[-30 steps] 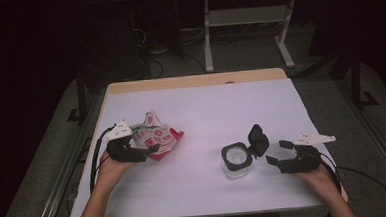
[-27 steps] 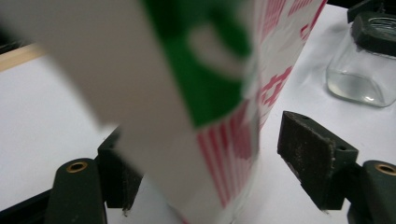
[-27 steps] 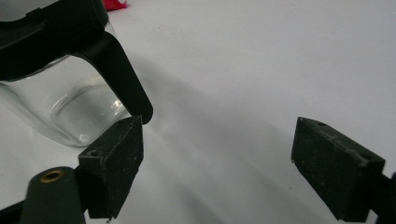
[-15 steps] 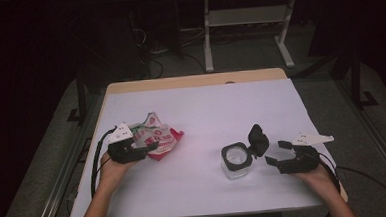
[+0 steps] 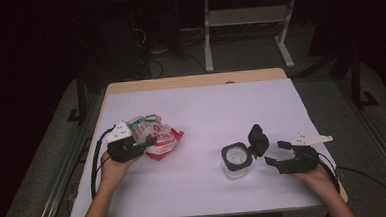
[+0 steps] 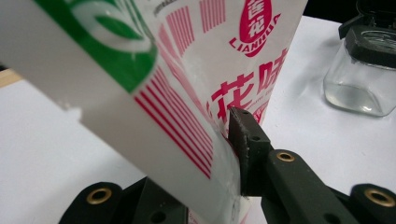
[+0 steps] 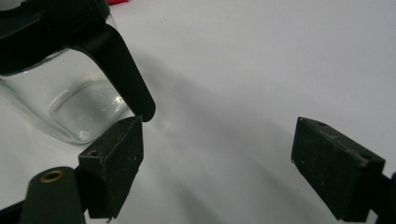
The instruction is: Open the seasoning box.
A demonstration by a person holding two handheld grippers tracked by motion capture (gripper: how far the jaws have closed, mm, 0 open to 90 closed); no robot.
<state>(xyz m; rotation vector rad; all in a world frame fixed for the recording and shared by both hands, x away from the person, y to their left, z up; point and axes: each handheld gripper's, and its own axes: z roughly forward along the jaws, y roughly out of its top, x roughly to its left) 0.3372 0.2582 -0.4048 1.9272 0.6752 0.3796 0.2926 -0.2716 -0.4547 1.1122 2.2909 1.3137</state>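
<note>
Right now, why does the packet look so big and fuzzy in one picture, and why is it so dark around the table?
In the left gripper view the packet sits right against the lens, so its near edge blurs; the high view lights the white table brightly while the surrounding room stays dark; in the right gripper view the glass jar looks soft.

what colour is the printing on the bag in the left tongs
Red stripes and lettering with a green patch, on a white bag; clearest in the left gripper view.
</note>
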